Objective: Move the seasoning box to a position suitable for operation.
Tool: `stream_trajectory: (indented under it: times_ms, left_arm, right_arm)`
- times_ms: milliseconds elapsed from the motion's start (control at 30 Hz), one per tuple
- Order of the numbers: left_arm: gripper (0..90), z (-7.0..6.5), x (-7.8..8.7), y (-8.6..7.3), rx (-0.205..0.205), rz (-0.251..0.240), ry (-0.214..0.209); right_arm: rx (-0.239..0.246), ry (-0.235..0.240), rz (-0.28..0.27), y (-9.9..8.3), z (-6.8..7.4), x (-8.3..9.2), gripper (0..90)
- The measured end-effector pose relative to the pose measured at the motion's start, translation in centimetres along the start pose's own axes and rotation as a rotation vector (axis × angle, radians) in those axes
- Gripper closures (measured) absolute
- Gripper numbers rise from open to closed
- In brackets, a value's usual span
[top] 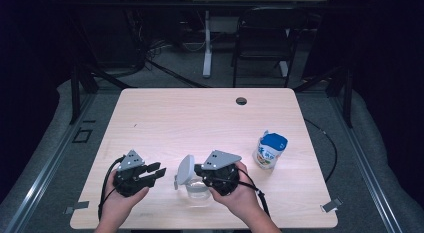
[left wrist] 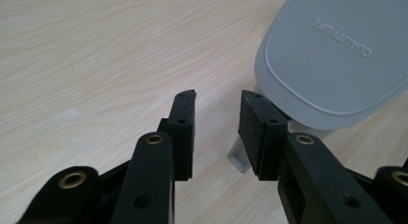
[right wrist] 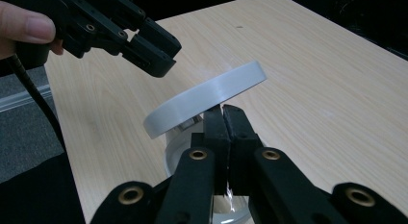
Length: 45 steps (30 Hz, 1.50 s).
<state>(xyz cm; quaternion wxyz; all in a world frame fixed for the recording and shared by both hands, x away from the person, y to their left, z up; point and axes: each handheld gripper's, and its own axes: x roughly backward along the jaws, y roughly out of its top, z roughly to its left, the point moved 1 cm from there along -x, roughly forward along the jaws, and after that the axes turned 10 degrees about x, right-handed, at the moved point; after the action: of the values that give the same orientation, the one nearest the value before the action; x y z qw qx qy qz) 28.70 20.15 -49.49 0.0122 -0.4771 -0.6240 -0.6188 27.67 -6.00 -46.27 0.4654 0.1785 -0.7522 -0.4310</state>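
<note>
A clear round container (top: 197, 190) stands near the table's front edge, its grey lid (top: 185, 169) tipped up and open. My right gripper (top: 198, 169) is shut on the container's thin clear rim; in the right gripper view the jaws (right wrist: 223, 112) meet just under the tilted lid (right wrist: 207, 95), above the clear container (right wrist: 180, 149). My left gripper (top: 159, 173) is open, left of the lid. In the left gripper view its jaws (left wrist: 219, 96) stand apart with nothing between them, the right one beside the lid (left wrist: 332, 56) and its small tab (left wrist: 237, 159).
A blue and white pouch (top: 270, 149) stands upright to the right of the container. The table (top: 200, 118) has a cable hole (top: 241, 100) at its far edge. A chair (top: 265, 38) and a desk leg stand beyond the table.
</note>
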Motion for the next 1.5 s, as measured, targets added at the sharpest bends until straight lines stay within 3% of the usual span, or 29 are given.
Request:
stream_trajectory:
  times_ms: [867,1500]
  left_arm:
    - [67.2,0.1,-0.4,-0.2,0.002,0.011,0.002]
    - [66.7,0.6,-0.3,-0.2,0.015,0.008,0.002]
  right_arm:
    - [0.031,0.017,-0.021,1.5,1.0,-0.5,88.8]
    - [0.023,-0.011,-0.014,0.6,0.5,0.0,85.8]
